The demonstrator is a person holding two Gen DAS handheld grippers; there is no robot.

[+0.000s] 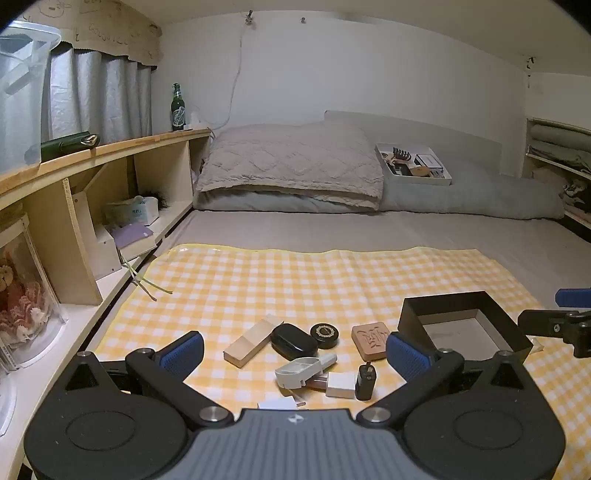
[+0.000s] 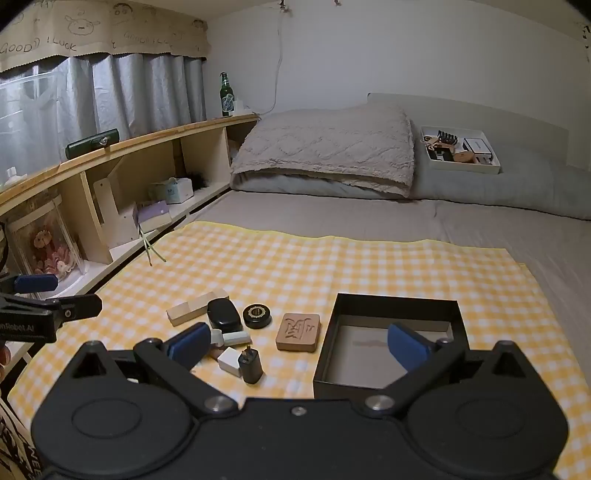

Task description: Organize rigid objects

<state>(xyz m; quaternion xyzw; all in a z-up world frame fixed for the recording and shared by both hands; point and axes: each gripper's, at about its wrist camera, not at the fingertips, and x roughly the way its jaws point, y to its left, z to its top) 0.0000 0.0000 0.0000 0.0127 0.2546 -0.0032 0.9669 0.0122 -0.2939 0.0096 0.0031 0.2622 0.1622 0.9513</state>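
"GOOD LUCK" reads across the curtain valance. On a yellow checked cloth, one empty black box sits just right of a carved brown tile, one round black tin, a black case and a wooden block. Left gripper and right gripper hover, jaws spread wide, gripping nothing.

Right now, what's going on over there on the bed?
A person holds two grippers above a yellow checked mat, both open and empty. The left gripper hovers over a cluster of small items: a wooden block, a black oval case, a round black tin and a carved brown tile. The right gripper sits by the black open box, which looks empty.
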